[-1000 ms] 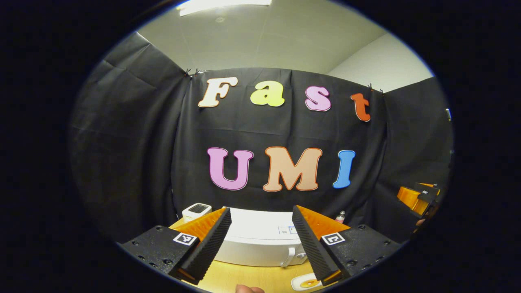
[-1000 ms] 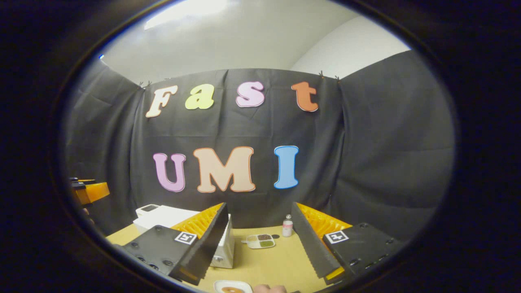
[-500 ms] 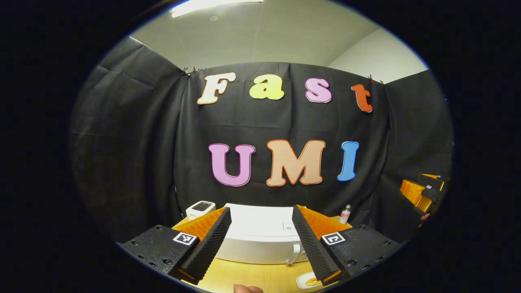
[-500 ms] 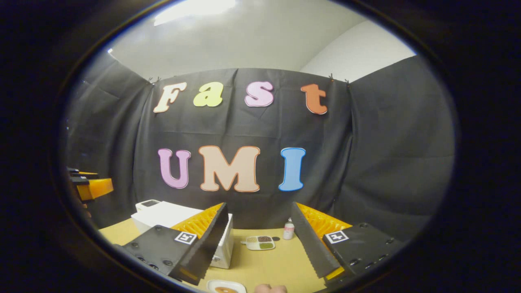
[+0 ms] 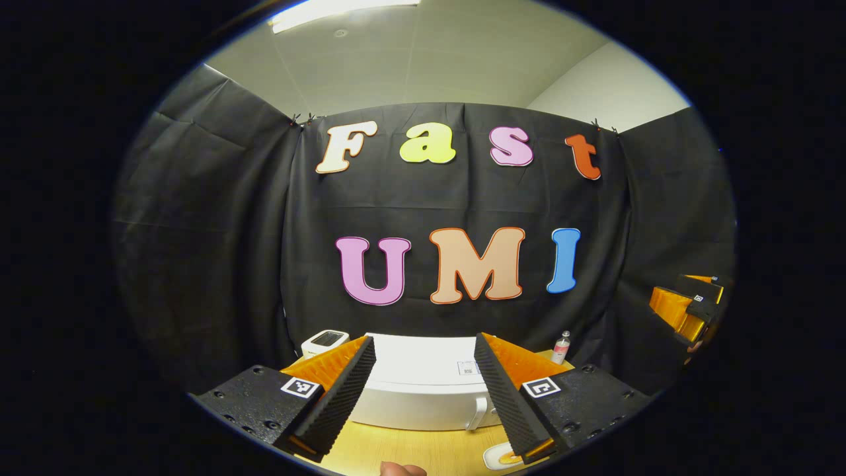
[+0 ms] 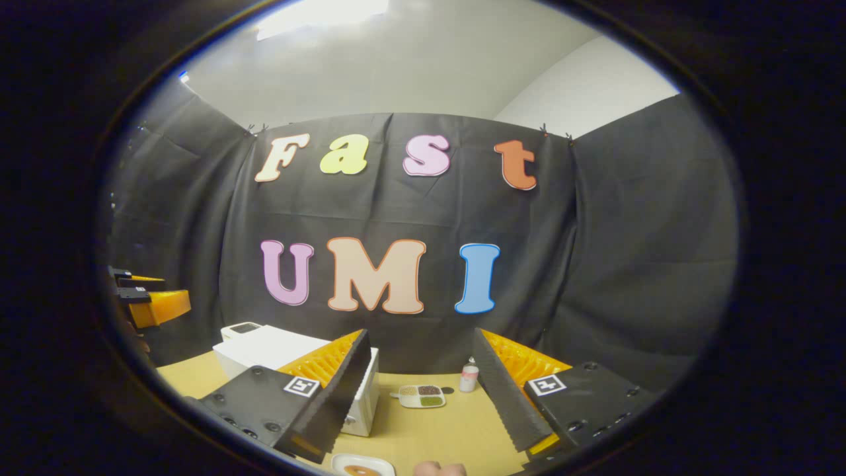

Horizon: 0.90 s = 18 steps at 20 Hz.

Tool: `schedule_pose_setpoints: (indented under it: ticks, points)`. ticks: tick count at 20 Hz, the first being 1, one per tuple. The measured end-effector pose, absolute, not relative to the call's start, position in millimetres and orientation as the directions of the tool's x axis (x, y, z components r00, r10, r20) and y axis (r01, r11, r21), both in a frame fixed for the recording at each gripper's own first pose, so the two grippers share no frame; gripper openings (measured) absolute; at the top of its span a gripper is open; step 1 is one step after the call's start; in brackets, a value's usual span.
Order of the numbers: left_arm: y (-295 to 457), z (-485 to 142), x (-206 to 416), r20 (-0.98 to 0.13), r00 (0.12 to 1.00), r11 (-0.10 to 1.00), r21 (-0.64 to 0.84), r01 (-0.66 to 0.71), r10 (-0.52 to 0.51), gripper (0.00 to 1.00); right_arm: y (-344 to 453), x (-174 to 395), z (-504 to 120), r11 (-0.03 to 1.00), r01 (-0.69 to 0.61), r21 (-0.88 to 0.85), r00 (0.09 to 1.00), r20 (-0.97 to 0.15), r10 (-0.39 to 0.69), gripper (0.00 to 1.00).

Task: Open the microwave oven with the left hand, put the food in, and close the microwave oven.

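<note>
Since a second ago both views have tipped slightly: in the left gripper view the microwave (image 5: 423, 390) now sits a little higher at lower centre, and the plate (image 5: 497, 456) at the bottom edge shows less. In the right gripper view the table (image 6: 449, 430) shows more, and the other gripper at the left edge has moved a little higher and further in.

The left gripper (image 5: 423, 396) is spread wide, holding nothing and touching nothing; the closed microwave lies beyond the gap, its handle (image 5: 473, 413) just left of the right-hand finger.

The right gripper (image 6: 423, 396) is likewise wide apart and empty. Its view has the microwave (image 6: 264, 347) at lower left, a plate with food (image 6: 362, 466) at the bottom edge, and a small tray (image 6: 422, 395) and bottle (image 6: 468, 377) between the fingers.
</note>
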<state>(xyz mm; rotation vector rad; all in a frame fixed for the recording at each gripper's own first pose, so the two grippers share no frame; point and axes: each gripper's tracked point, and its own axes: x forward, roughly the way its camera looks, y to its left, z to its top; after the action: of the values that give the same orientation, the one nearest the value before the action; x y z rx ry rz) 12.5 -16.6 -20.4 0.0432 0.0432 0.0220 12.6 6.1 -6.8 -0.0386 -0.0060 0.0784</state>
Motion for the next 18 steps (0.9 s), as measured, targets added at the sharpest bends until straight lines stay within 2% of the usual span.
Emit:
schedule_pose_setpoints:
  ticks: [8,10,13,15,18]
  points:
    - [-32,-56,27,-0.074,0.997,0.998,0.061,0.012,-0.007,0.96,-10,5,-7,0.998,-0.056,-0.041,0.998,-0.005,0.056,0.98]
    - [-42,-73,35,-0.077,0.997,0.997,0.063,0.032,-0.027,0.93,-14,4,-7,0.998,-0.049,-0.042,0.999,-0.009,0.049,0.98]
    - [-58,-112,51,-0.071,0.995,0.992,0.102,0.079,-0.072,0.96,-19,1,-3,0.998,-0.043,-0.05,0.999,-0.002,0.043,0.96]
    - [-69,-154,56,-0.127,0.987,0.985,0.127,0.112,-0.096,0.94,-25,-3,-1,0.997,-0.037,-0.068,0.999,-0.002,0.037,0.98]
    - [-83,-219,66,-0.226,0.966,0.979,0.133,0.156,-0.123,0.98,-34,-9,3,0.995,-0.021,-0.094,1.0,0.007,0.022,0.96]
